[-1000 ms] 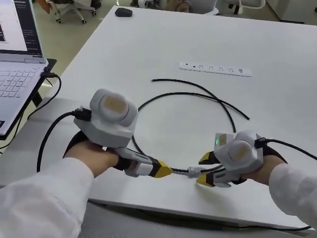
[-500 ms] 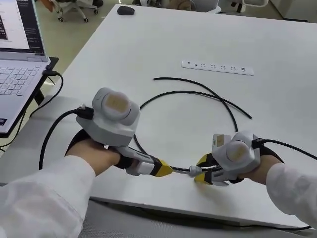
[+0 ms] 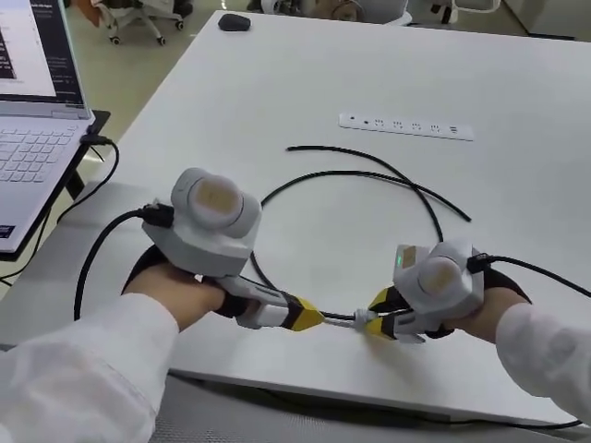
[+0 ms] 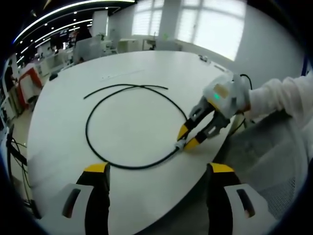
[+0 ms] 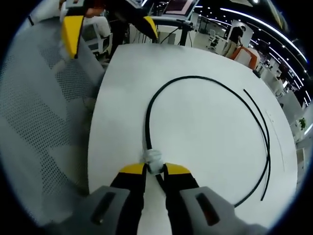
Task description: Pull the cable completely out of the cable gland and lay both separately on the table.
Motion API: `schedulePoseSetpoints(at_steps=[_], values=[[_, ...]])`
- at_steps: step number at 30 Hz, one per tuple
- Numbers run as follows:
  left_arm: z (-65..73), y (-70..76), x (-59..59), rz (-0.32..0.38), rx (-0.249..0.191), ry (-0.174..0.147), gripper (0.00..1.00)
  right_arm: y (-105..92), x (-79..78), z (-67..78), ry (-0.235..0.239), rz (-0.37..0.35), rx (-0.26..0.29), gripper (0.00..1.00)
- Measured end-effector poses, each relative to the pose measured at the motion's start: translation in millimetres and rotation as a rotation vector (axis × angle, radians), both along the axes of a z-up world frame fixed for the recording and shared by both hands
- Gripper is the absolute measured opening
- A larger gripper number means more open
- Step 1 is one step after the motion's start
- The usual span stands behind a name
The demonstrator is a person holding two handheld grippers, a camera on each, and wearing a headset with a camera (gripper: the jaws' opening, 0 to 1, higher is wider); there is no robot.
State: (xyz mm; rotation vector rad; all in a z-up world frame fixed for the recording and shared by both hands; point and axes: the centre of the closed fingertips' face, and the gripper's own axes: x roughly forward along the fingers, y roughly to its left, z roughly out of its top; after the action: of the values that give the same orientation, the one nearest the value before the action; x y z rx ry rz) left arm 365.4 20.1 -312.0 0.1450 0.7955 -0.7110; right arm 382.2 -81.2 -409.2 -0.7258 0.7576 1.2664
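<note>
Your right gripper (image 5: 155, 172) has its fingers (image 5: 131, 170) clamped on the white gland (image 5: 153, 158) near the desk (image 5: 195, 122) edge. The black cable (image 5: 146, 112) runs out of it in a loop. Your left gripper (image 4: 159, 169) holds its fingers wide apart, near that loop.

L gripper (image 4: 159, 168) jaws apart, R gripper (image 5: 155, 169) clamped.

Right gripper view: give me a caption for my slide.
Right gripper shut on the white gland, its black cable looping away across the table.
</note>
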Motion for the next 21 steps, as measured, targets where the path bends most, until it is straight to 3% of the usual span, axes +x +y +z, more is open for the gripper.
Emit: schedulePoseSetpoints(at_steps=[12,17,21], values=[[10.6,-4.6,5.4,-0.014,-0.036,-0.061,0.72,5.5,-3.9,51.0,-0.060,0.035,0.070,0.12],[20.7,-10.6,5.6,-0.025,-0.097,-0.094,0.64,12.4,-12.5,76.1,-0.086,0.060,0.104,0.12],[23.9,-13.3,6.6,-0.042,-0.102,-0.124,0.58,16.2,-18.8,90.0,-0.116,0.086,0.114,0.12]])
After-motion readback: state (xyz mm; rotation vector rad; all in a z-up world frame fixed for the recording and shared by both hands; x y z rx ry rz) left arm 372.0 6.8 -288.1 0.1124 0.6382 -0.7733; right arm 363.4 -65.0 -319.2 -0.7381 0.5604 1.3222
